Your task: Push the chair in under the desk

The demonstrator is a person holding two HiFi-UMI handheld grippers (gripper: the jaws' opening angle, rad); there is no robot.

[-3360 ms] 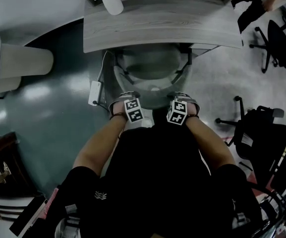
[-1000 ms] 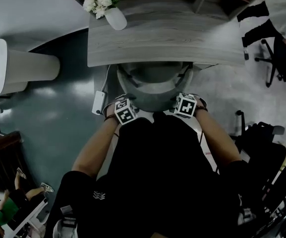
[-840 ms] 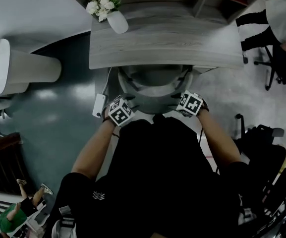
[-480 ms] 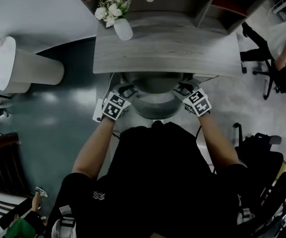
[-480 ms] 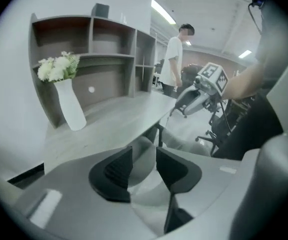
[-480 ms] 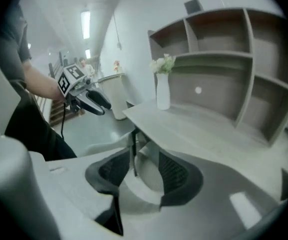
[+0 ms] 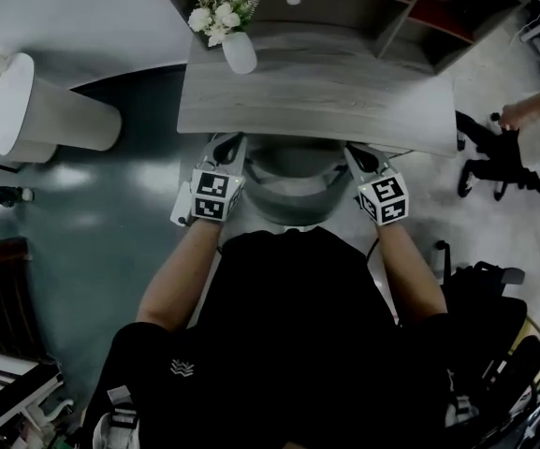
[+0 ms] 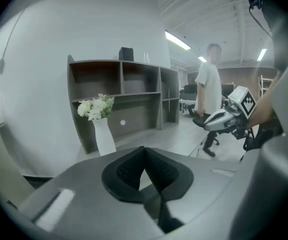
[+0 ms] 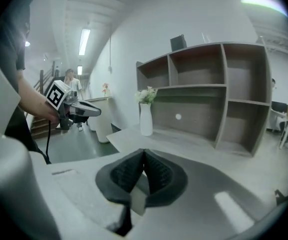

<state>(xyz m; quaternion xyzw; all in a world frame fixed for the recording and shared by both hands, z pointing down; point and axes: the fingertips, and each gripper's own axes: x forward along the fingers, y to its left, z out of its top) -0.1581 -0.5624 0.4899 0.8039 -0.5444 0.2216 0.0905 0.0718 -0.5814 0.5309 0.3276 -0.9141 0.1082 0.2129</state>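
Note:
The grey chair (image 7: 293, 187) stands tucked under the wooden desk (image 7: 316, 101); only its curved back shows in the head view. My left gripper (image 7: 229, 145) sits at the left side of the chair back, its tip at the desk's front edge, jaws shut with nothing between them. My right gripper (image 7: 355, 153) flanks the right side in the same way, also shut and empty. In the left gripper view the shut pads (image 8: 144, 153) point over the desk top. The right gripper view shows the shut pads (image 9: 144, 155) and the left gripper (image 9: 76, 109) across the chair.
A white vase with flowers (image 7: 237, 50) stands on the desk's far left, before a shelf unit (image 8: 129, 94). A white round pedestal (image 7: 31, 110) is on the left. Black office chairs (image 7: 485, 297) and a person (image 8: 208, 96) are on the right.
The chair has slid further under the desk. Both grippers moved forward from behind the chair back to its sides at the desk edge, and their jaws have closed.

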